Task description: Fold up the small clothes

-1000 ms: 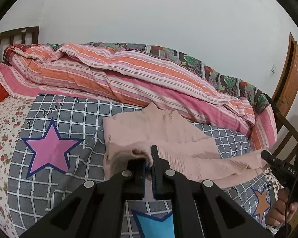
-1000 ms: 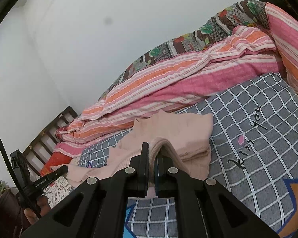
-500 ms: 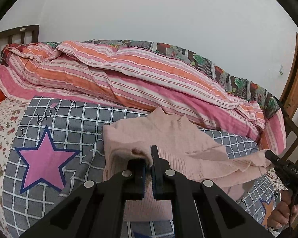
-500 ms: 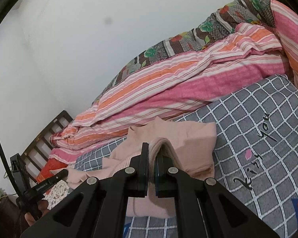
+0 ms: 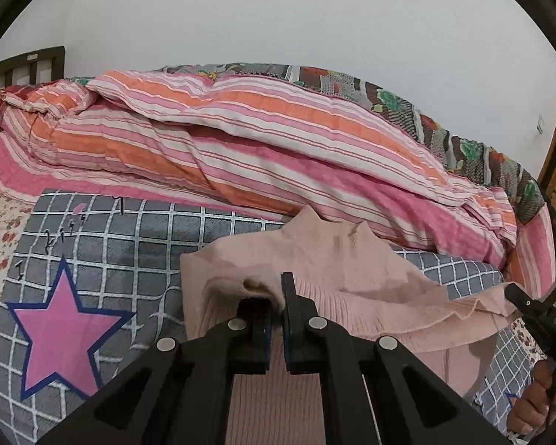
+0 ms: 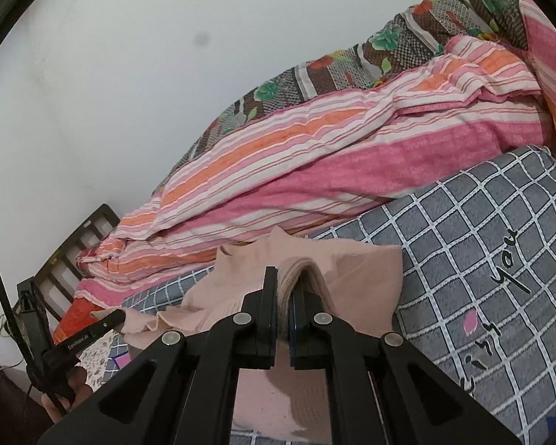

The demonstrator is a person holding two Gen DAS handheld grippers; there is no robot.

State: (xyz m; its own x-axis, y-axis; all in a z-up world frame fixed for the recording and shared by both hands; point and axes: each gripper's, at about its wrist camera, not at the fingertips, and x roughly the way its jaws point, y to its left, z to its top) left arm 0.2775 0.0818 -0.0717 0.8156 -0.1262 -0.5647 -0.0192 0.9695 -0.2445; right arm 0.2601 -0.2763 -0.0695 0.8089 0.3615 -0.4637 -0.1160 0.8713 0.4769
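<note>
Left wrist view, left to right. At 9 o'clock: grey checked fleece blanket (image 5: 137, 252) with pink star (image 5: 61, 328), lower edge cut off. At 6 o'clock: left gripper (image 5: 276, 302), pressed together on a bunched fold of the pink ribbed knit garment (image 5: 352, 259); fold partly hidden behind the jaws. At 12 o'clock: striped quilt (image 5: 241, 137), rumpled. At 4 o'clock: right gripper (image 5: 515, 293), pinching the garment's far corner; grip point hard to make out. Garment held slightly above blanket, hanging between both tools.
</note>
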